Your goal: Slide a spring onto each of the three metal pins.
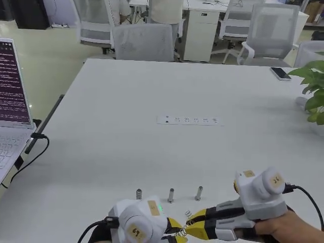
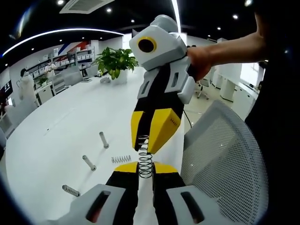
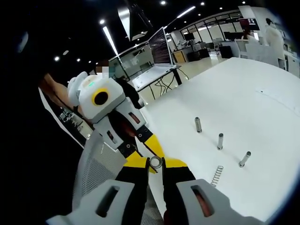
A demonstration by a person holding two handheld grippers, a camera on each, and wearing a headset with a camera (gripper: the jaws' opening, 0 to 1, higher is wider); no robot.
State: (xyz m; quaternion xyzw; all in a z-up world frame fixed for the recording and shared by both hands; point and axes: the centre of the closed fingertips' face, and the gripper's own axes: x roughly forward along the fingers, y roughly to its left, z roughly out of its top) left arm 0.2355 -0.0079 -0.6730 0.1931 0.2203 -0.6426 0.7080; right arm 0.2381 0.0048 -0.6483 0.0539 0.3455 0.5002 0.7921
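Three short metal pins stand near the table's front edge. The left pin (image 1: 139, 194) (image 2: 70, 190) (image 3: 198, 124) carries a spring. The middle pin (image 1: 171, 195) (image 2: 89, 162) (image 3: 220, 140) and the right pin (image 1: 199, 192) (image 2: 104, 139) (image 3: 244, 159) are bare. A loose spring (image 1: 188, 214) (image 2: 121, 159) (image 3: 216, 175) lies on the table in front of them. Another spring (image 2: 146, 161) (image 3: 155, 162) hangs between both grippers. My left gripper (image 1: 177, 230) (image 2: 146, 165) is shut on one end. My right gripper (image 1: 191, 225) (image 3: 155, 164) (image 2: 145, 145) faces it and is shut on the other end.
A laptop (image 1: 10, 101) with a black cable (image 1: 35, 147) sits at the table's left edge. A white power strip (image 1: 187, 120) lies mid-table, with a phone (image 1: 280, 73) and a plant (image 1: 314, 91) at the right. Mesh chairs (image 1: 144, 43) stand behind the table.
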